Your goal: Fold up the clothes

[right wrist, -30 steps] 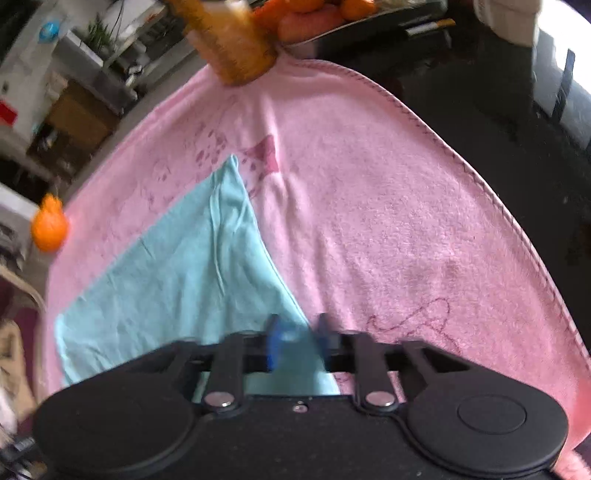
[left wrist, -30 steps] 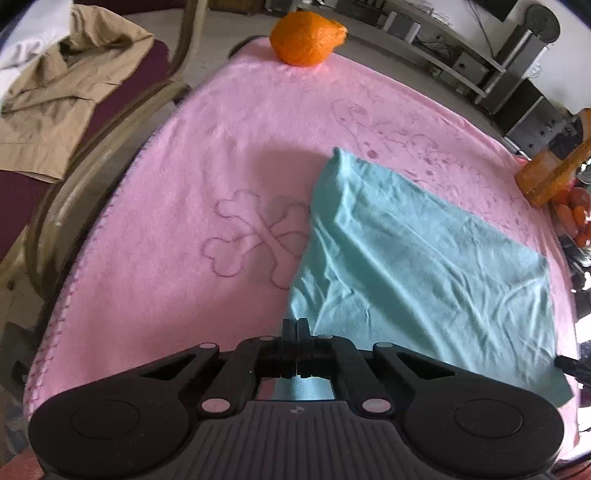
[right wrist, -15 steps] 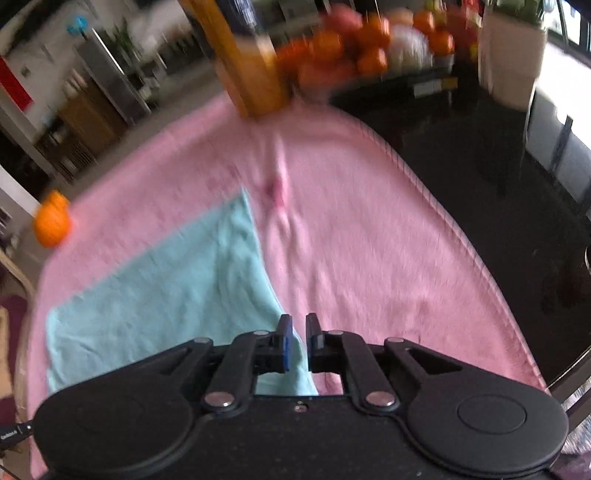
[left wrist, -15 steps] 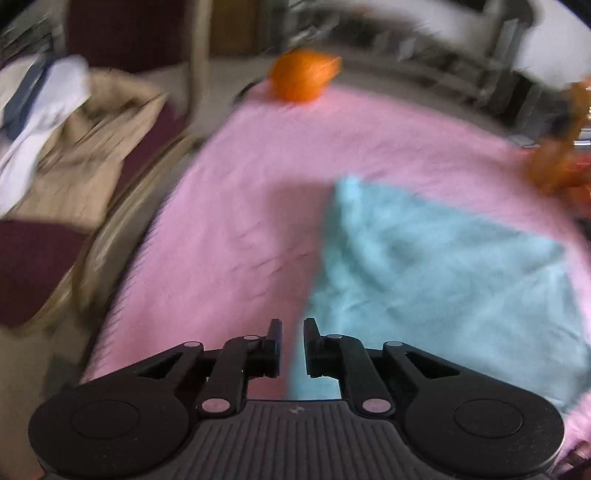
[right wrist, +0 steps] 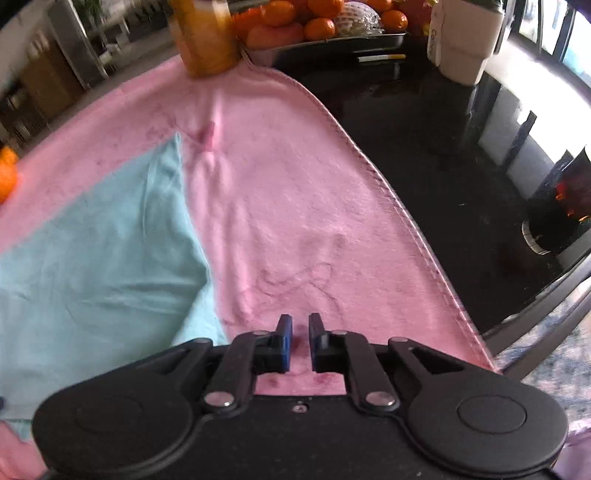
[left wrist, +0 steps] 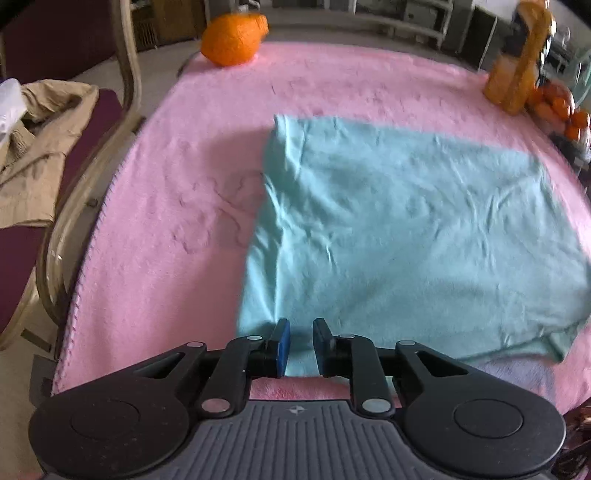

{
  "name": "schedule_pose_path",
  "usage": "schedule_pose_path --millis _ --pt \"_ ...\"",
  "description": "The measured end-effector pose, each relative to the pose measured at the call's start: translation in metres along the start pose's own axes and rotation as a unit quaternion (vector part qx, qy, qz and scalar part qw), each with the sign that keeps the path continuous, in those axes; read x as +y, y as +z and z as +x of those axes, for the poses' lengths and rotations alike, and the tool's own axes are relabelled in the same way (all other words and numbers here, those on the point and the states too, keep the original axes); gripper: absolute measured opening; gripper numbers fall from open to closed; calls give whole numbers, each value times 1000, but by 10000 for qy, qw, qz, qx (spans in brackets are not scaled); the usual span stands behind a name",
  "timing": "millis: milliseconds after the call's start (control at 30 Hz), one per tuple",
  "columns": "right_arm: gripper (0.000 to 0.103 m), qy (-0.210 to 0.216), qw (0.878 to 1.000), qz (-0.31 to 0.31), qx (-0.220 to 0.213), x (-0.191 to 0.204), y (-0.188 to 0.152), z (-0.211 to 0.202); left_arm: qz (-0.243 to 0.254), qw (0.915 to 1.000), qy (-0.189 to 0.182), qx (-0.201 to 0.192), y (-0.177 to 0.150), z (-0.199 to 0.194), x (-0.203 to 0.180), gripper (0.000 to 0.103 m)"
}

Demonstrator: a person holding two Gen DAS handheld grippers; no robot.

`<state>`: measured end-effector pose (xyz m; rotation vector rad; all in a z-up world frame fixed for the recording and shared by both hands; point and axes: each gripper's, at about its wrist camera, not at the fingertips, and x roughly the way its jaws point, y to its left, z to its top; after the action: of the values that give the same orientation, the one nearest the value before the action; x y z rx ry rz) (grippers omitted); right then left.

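With the teal cloth (left wrist: pixel 406 229) lying folded on the pink blanket (left wrist: pixel 177 177) over the desk, both the left tool (left wrist: pixel 299 345) and right tool (right wrist: pixel 300 341) have just been opening (nothing between either's jaws), so lift clear before regripping for the next fold.

I see a glossy black table (right wrist: pixel 436 155) catching bright daylight, apparently from windows (right wrist: pixel 554 33) at the far right. A bentwood chair (left wrist: pixel 125 92) with a maroon seat stands beside it on pale floor (left wrist: pixel 22 369). Grey shelving (left wrist: pixel 424 14) lines the back wall, though that part is blurred.
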<state>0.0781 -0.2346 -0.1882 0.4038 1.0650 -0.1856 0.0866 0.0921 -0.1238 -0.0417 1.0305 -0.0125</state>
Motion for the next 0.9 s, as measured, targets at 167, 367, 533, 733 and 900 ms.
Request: schedule_pose_path --millis 167,367,533,733,900 --pt "11 1244 9896 352 -639 8 18 -41 -205 9932 -539 -1013 26 -38 5 20" --pt "11 2203 9664 -48 -1325 68 71 -77 -202 9818 -719 -1745 79 -54 -6 20" --pt "11 2330 9595 -364 -1539 105 106 -55 -33 9881 -439 -1472 112 0 -17 12" --pt "11 1602 9823 -141 -965 92 110 44 -158 9973 -586 -412 110 81 -20 3" --pt "10 2217 9744 238 297 79 110 92 466 9941 -824 -534 110 85 -49 4"
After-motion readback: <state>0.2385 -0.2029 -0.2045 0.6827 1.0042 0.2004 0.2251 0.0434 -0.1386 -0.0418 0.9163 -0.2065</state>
